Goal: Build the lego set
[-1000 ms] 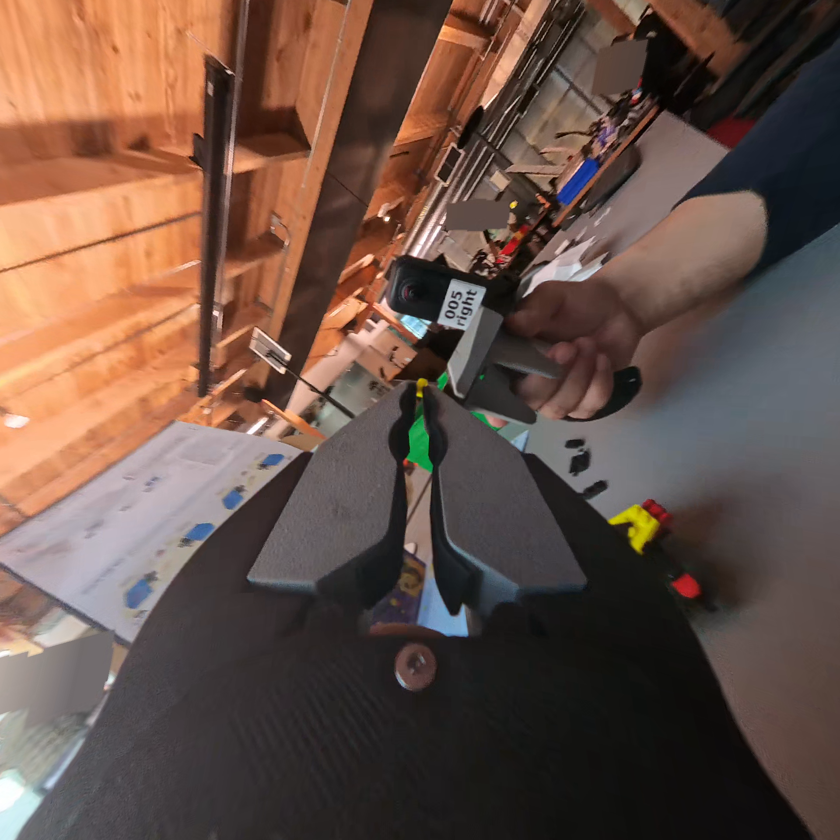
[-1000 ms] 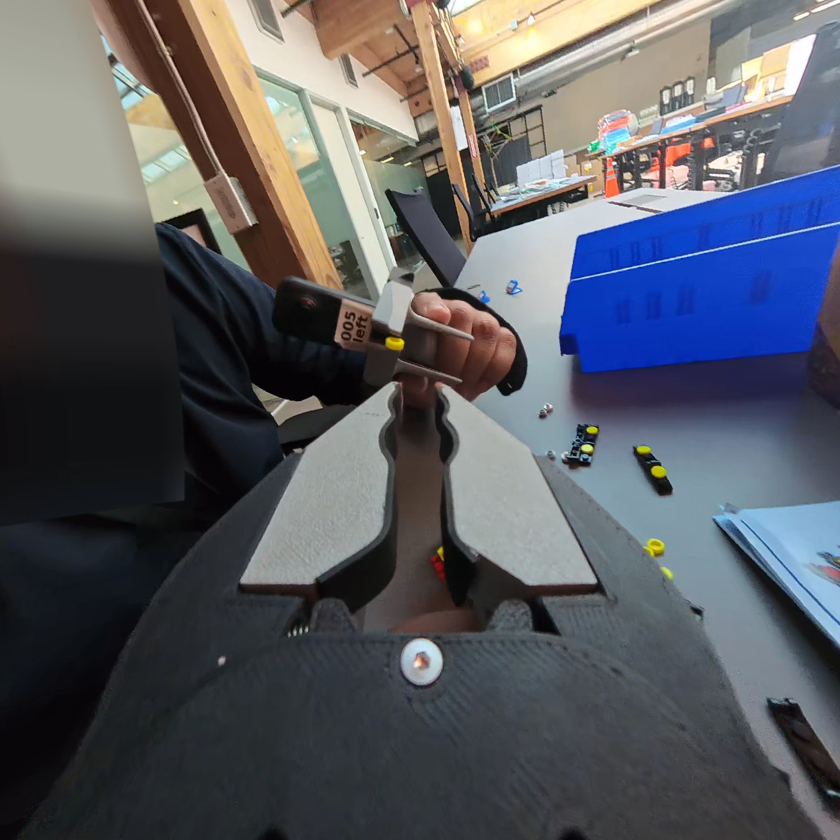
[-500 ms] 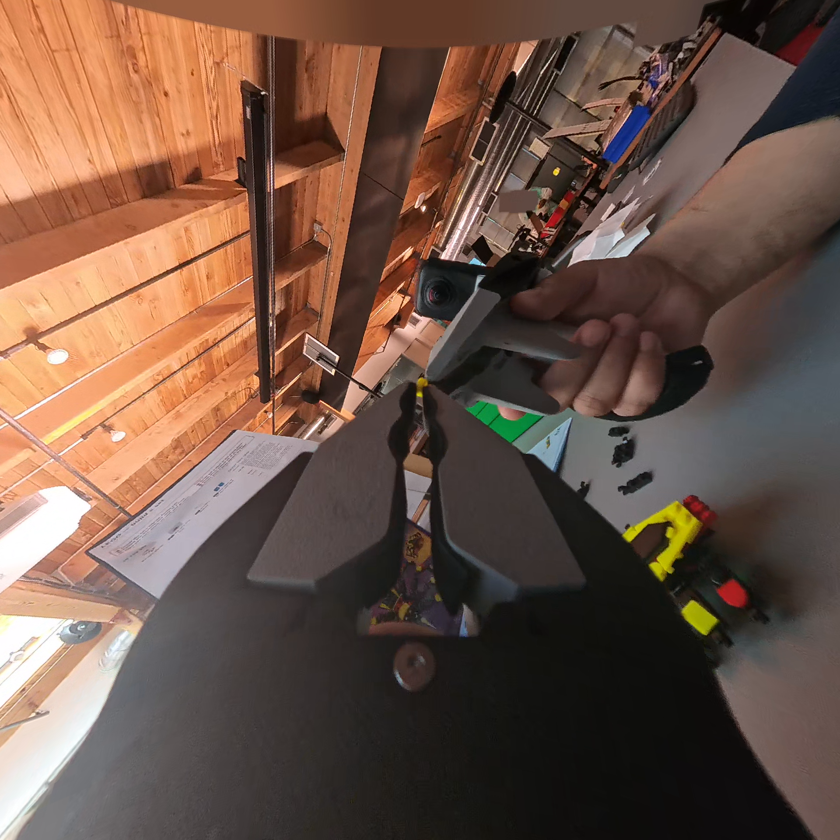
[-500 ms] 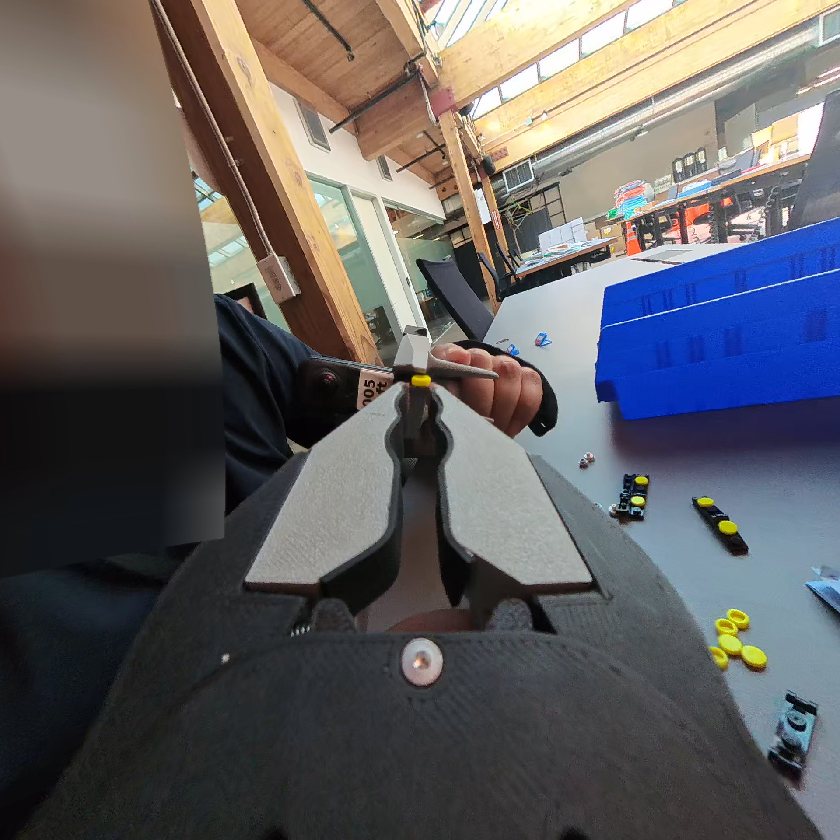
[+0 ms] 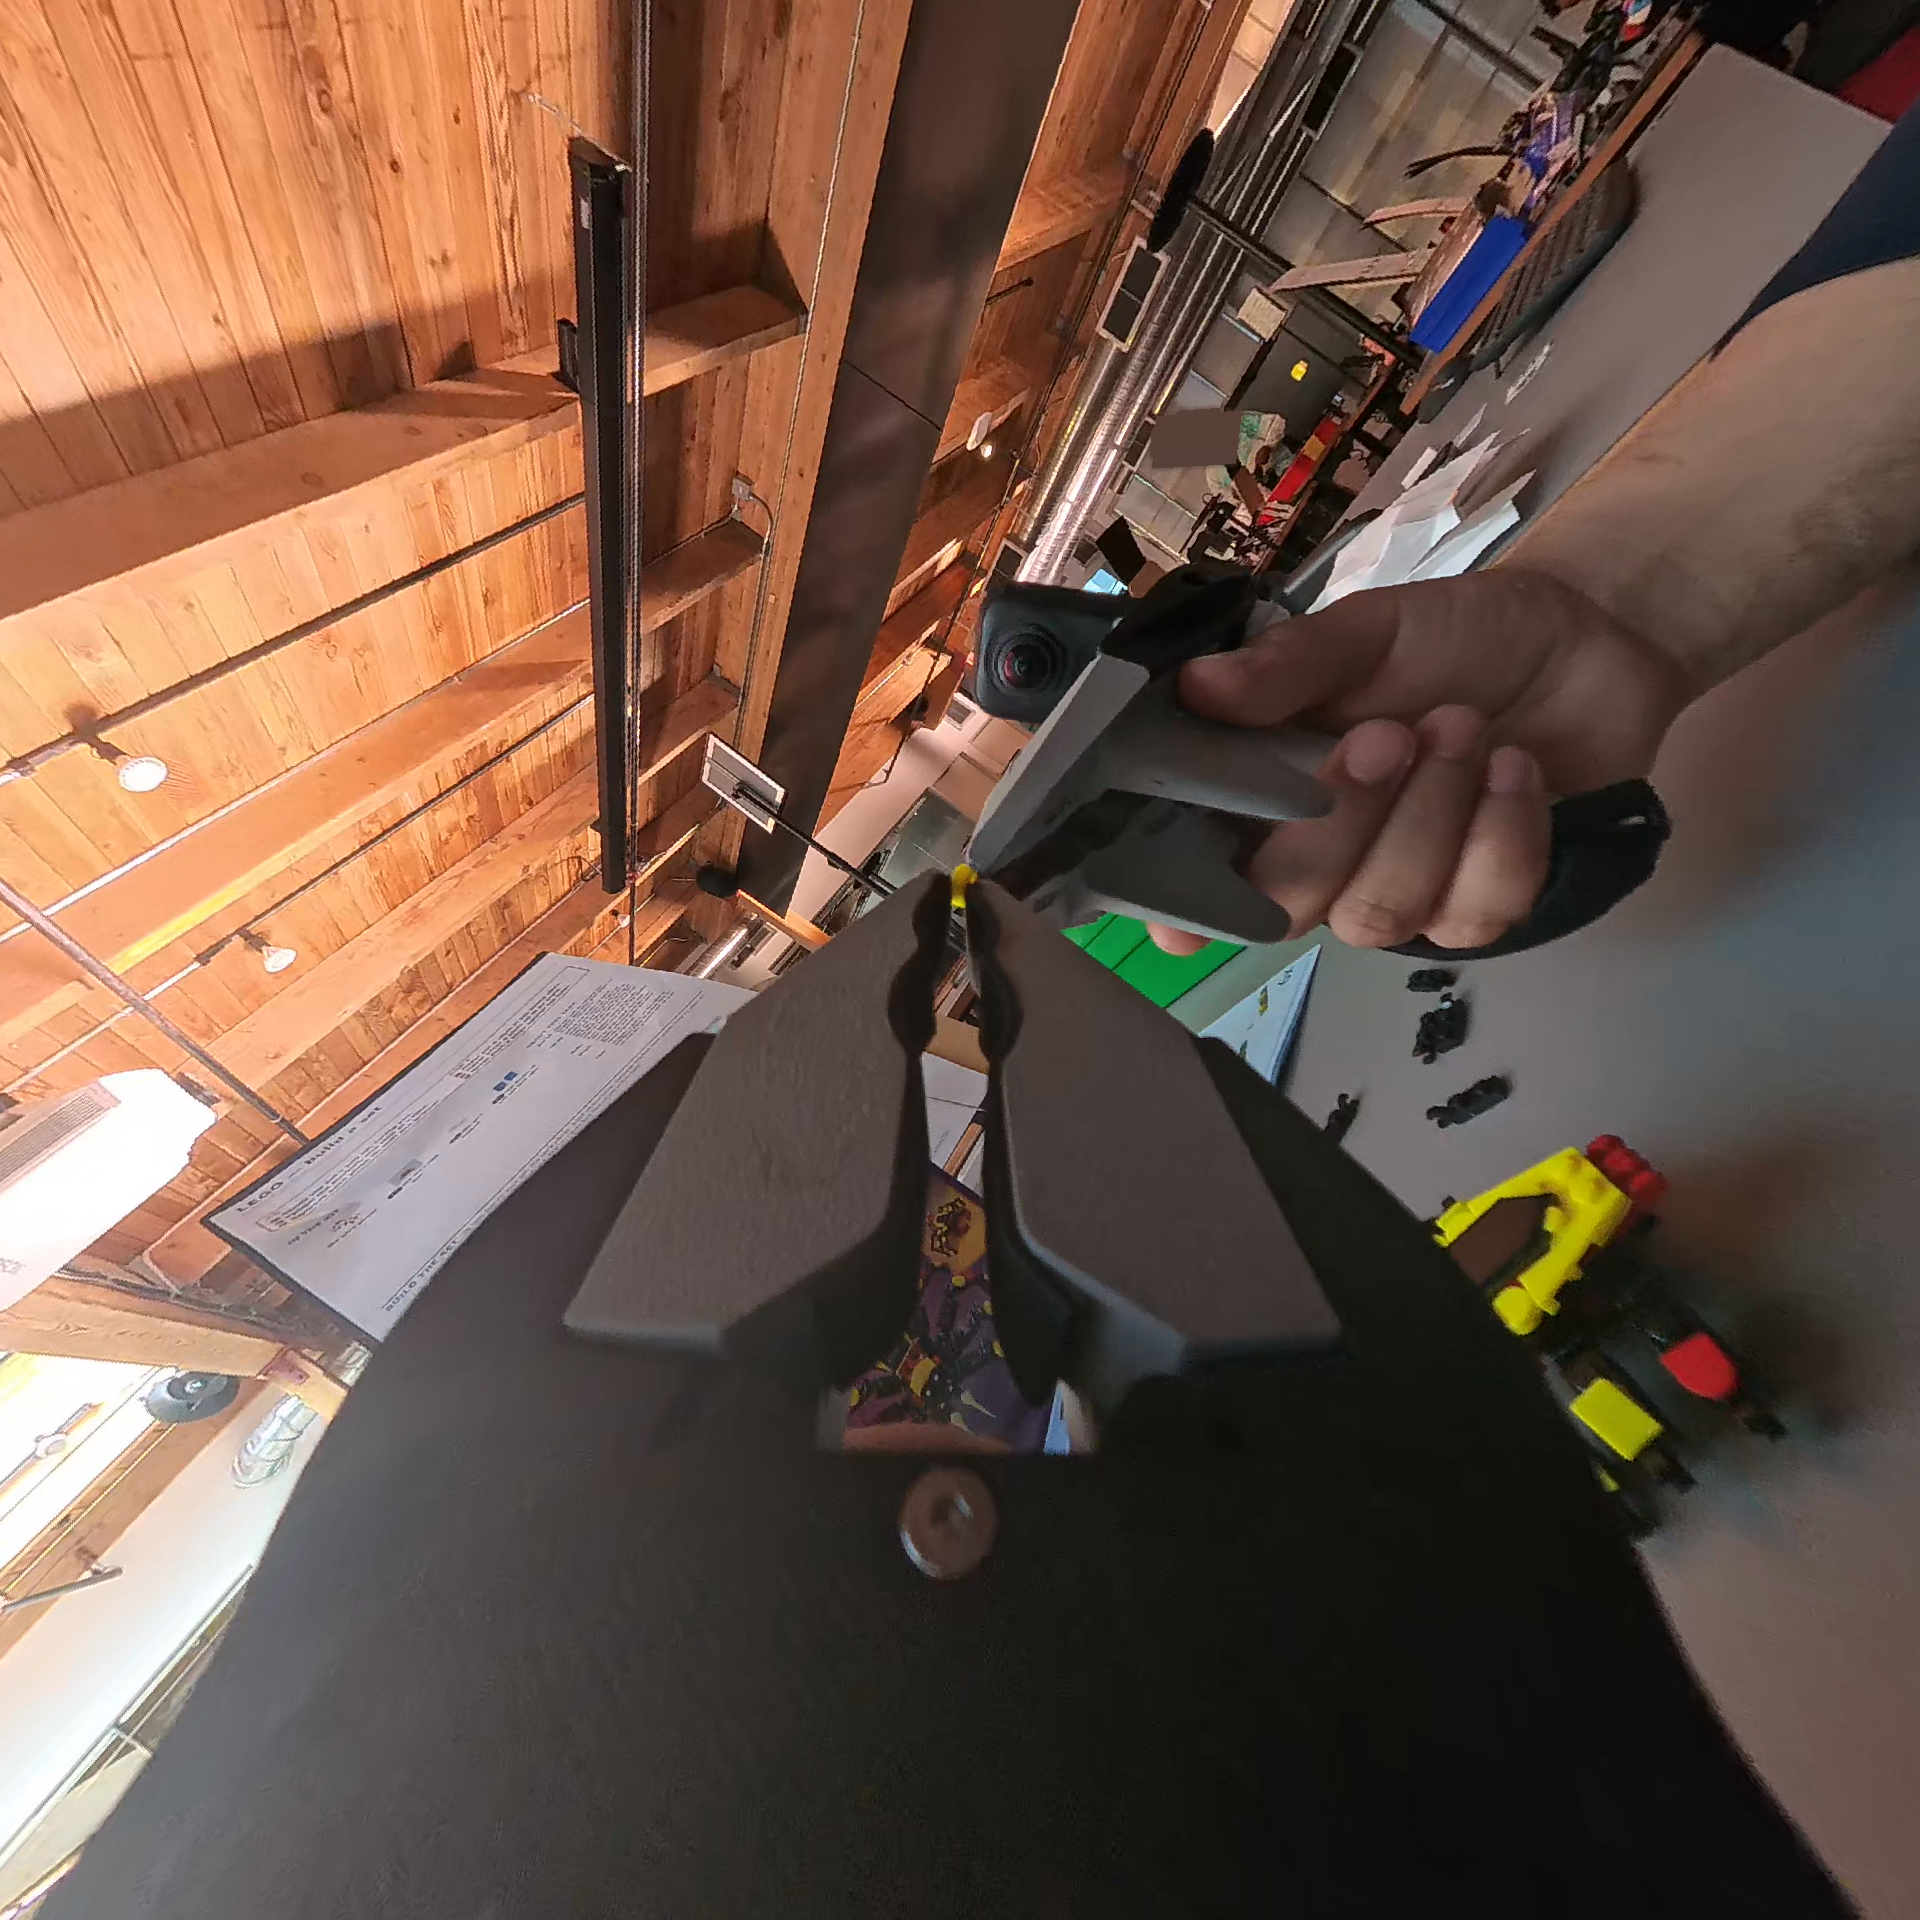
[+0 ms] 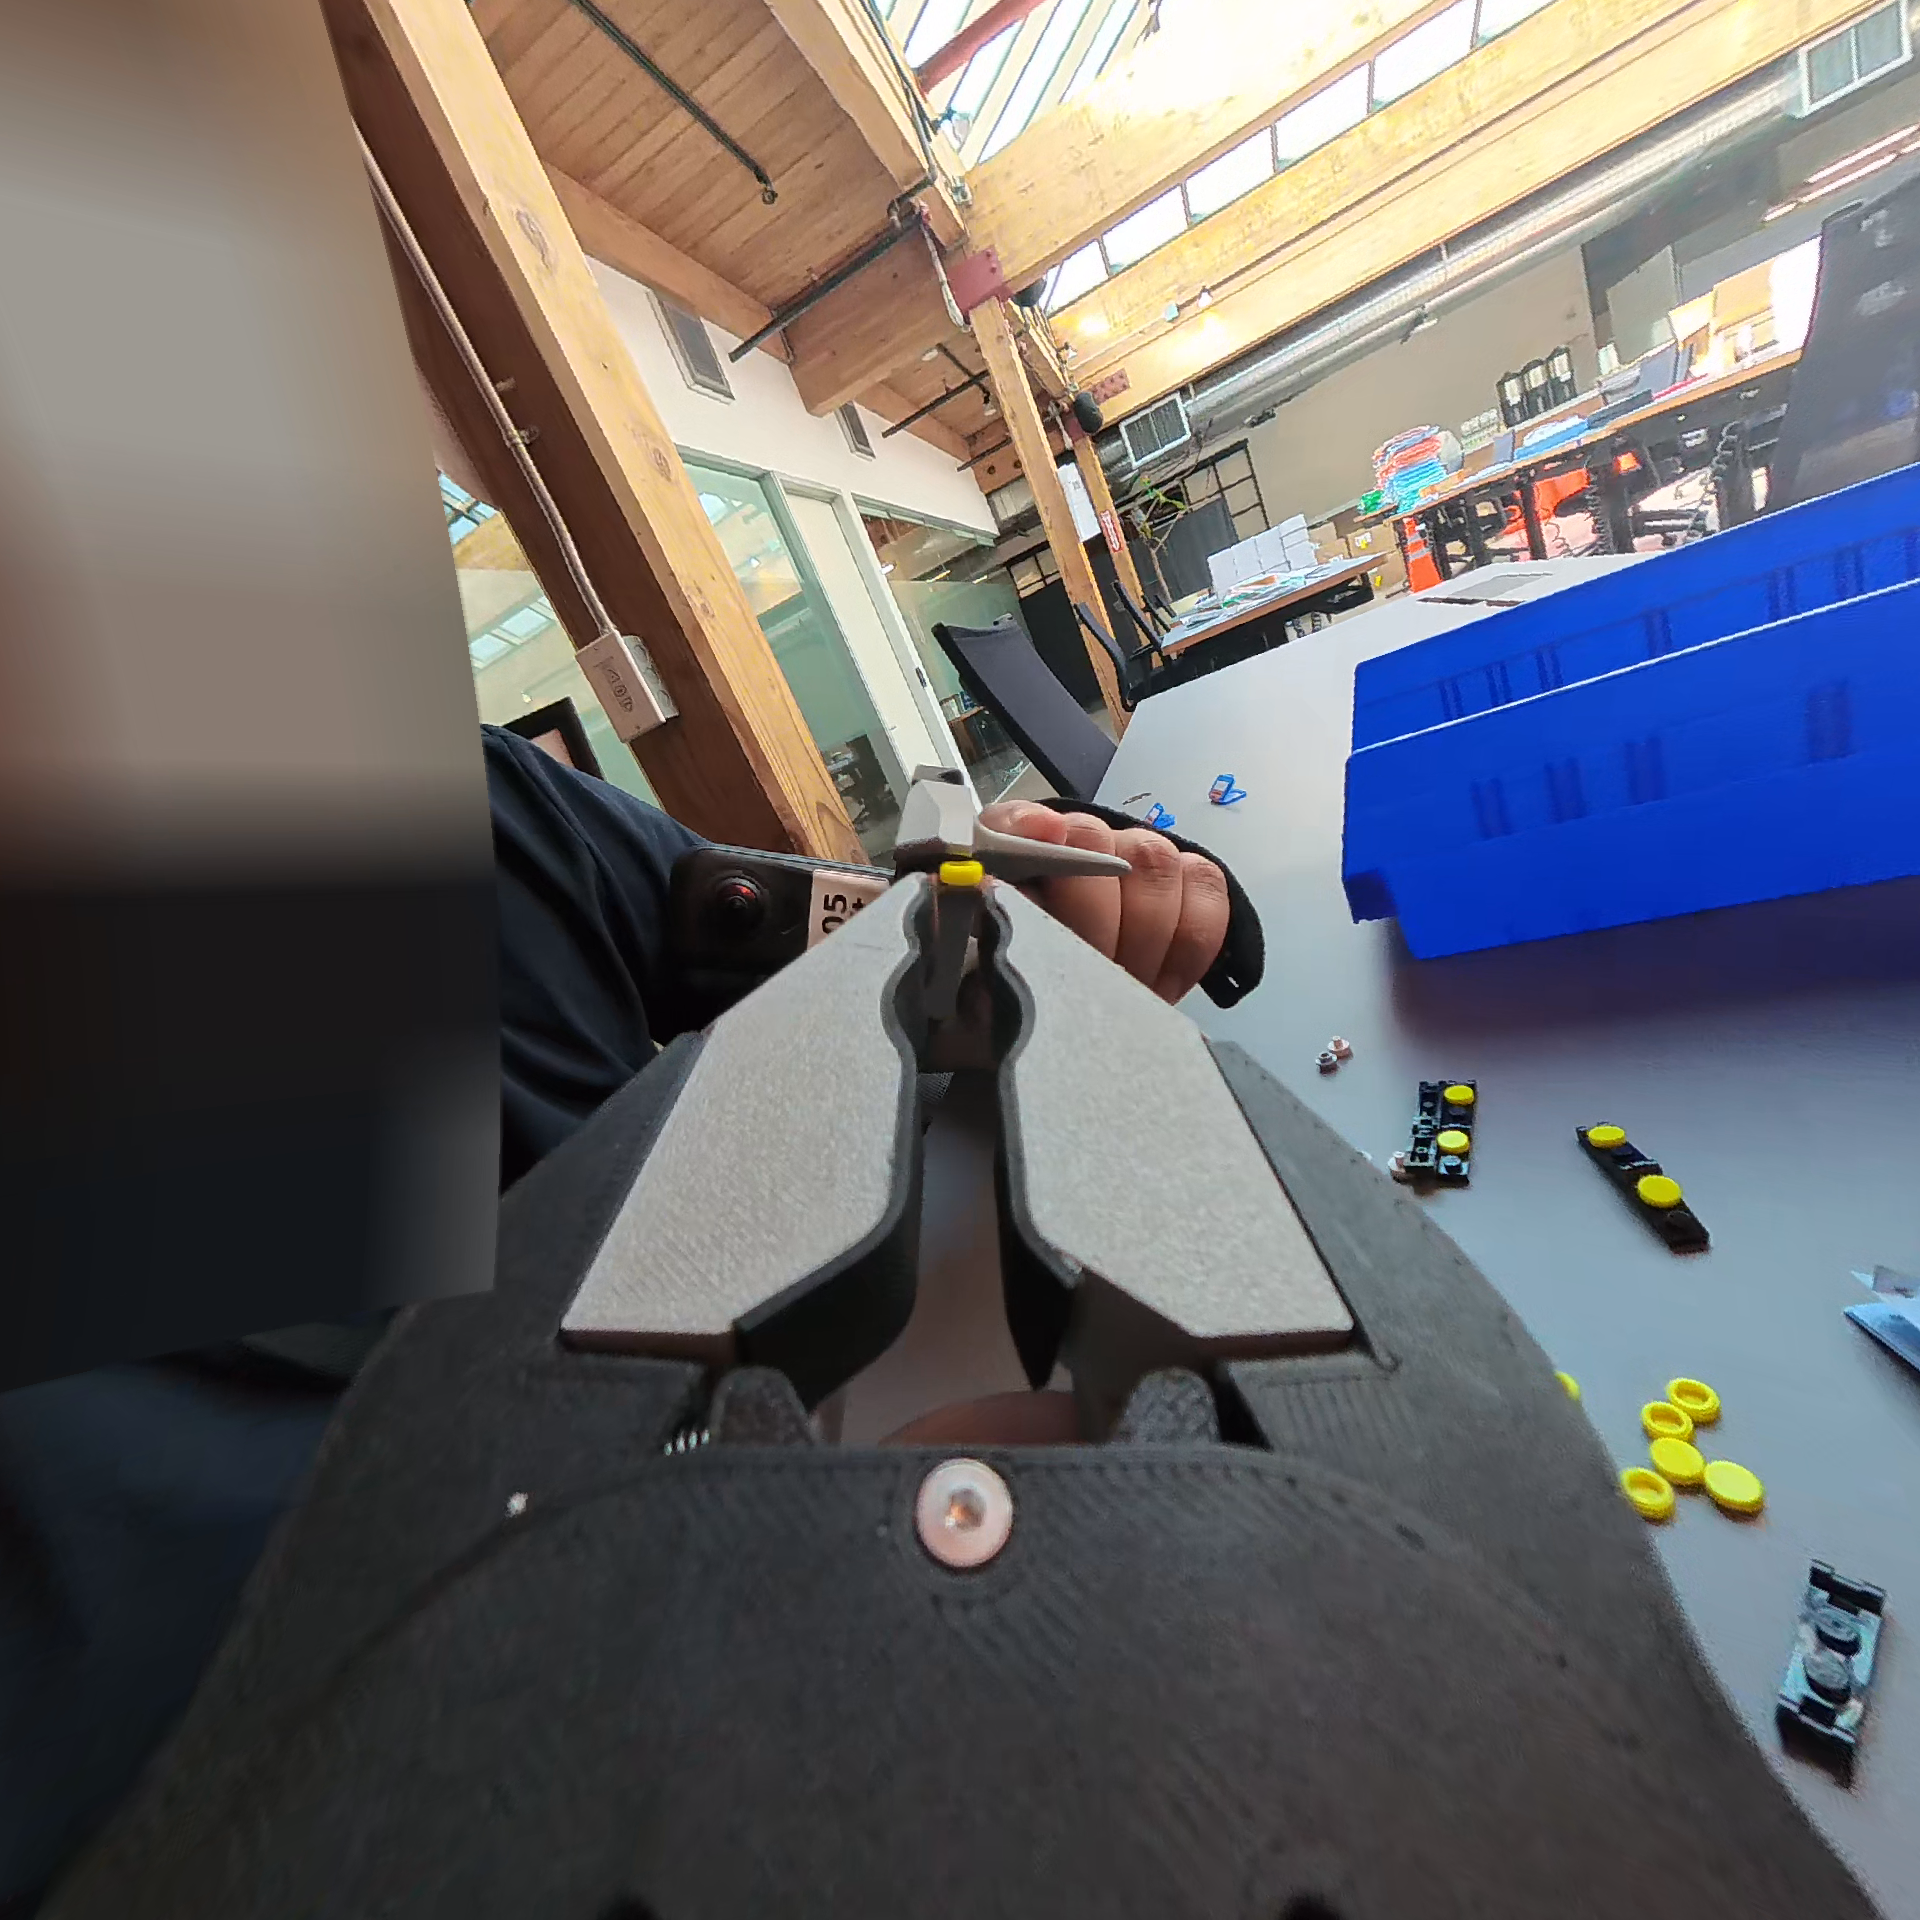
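Blue bins wall the far side; yellow discs litter the near table.

Loose yellow discs: five. Blue bins: two.

Table: grey.
Far edge: blue bins.
Middle: black pieces with yellow studs.
Near edge: loose yellow discs.
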The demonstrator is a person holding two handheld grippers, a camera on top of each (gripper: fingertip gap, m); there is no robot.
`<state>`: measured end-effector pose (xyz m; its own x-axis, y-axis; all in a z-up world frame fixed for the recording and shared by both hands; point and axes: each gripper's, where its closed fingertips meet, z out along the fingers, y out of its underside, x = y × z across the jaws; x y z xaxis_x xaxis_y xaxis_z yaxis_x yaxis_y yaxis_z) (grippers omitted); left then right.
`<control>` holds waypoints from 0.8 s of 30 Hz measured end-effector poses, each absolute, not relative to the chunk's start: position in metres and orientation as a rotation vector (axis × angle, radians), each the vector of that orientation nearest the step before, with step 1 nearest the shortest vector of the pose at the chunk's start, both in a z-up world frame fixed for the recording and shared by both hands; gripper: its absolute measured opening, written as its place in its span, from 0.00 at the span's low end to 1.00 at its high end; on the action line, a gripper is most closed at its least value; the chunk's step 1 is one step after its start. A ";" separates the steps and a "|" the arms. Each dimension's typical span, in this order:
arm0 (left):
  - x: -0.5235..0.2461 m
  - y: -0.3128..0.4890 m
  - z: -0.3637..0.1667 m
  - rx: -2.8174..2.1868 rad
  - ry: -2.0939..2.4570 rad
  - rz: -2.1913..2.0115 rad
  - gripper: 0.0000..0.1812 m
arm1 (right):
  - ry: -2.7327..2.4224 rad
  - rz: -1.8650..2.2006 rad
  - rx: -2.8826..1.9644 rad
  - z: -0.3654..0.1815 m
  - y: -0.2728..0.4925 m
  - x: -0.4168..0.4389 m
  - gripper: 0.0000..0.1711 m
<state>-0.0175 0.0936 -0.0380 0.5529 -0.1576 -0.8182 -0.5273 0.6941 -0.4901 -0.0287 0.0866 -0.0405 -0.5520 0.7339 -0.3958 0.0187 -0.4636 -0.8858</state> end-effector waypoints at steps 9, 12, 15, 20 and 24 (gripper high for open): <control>-0.019 0.097 -0.040 -0.818 0.991 0.272 0.00 | -1.238 2.080 -1.154 -0.042 0.091 -0.031 0.01; -0.020 0.098 -0.041 -0.813 1.004 0.305 0.00 | -1.241 2.075 -1.159 -0.043 0.092 -0.031 0.02; -0.020 0.099 -0.044 -0.820 1.024 0.326 0.00 | -1.255 2.060 -1.166 -0.046 0.093 -0.032 0.01; -0.022 0.107 -0.057 -0.883 1.067 0.319 0.00 | -1.331 1.909 -1.201 -0.059 0.101 -0.034 0.01; -0.024 0.121 -0.079 -0.966 1.100 0.349 0.00 | -1.429 1.672 -1.280 -0.078 0.119 -0.032 0.00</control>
